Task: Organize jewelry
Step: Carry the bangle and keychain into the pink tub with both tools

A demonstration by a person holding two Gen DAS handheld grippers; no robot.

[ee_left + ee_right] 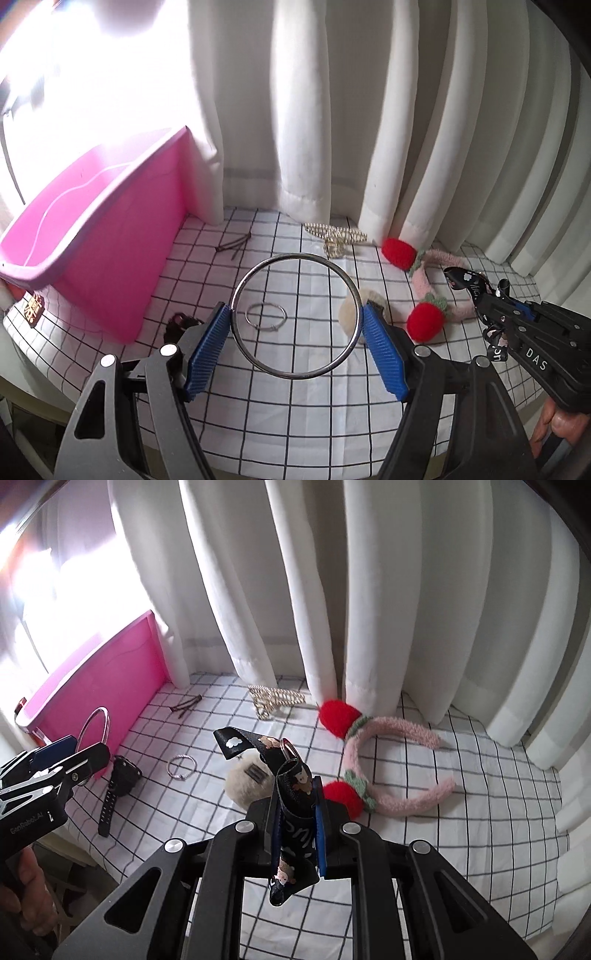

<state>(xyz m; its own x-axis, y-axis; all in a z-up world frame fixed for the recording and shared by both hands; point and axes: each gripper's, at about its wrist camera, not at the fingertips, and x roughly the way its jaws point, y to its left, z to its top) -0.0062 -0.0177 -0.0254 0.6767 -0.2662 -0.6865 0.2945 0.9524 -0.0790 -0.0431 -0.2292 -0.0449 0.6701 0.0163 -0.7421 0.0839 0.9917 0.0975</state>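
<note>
- Status: task in progress, judged early-to-mid stage. Both grippers loaded; most items not yet stowed.
- Left gripper: jaws spread wide, blue pads bearing on opposite sides of large silver bangle. Bangle held upright, clear of the worktop.
- Right gripper: jaws nearly closed, clamped on black printed strap w/ metal ring at top. Strap ends hang loose above and below the pads.
- Target container (judged): pink bin, left side of worktop, against the curtain. Interior mostly washed out by window glare; contents cannot be confirmed.
- Left gripper is near the bin, so bangle drop-off is judged the next step; strap to follow.
- Items left on worktop:
  - small silver bangle, approx. centre, seen through the large bangle.
  - pearl hair claw, rear, near curtain hem.
  - dark hairpins, rear, just beside the bin.
  - pink strawberry headband, right side; one red pompom touching curtain hem.
  - cream fluffy clip, centre, just beside headband's near pompom.
  - black watch, front left, near bin base.
- Remaining work est.: 2 held items + 6 loose items to stow.
</note>
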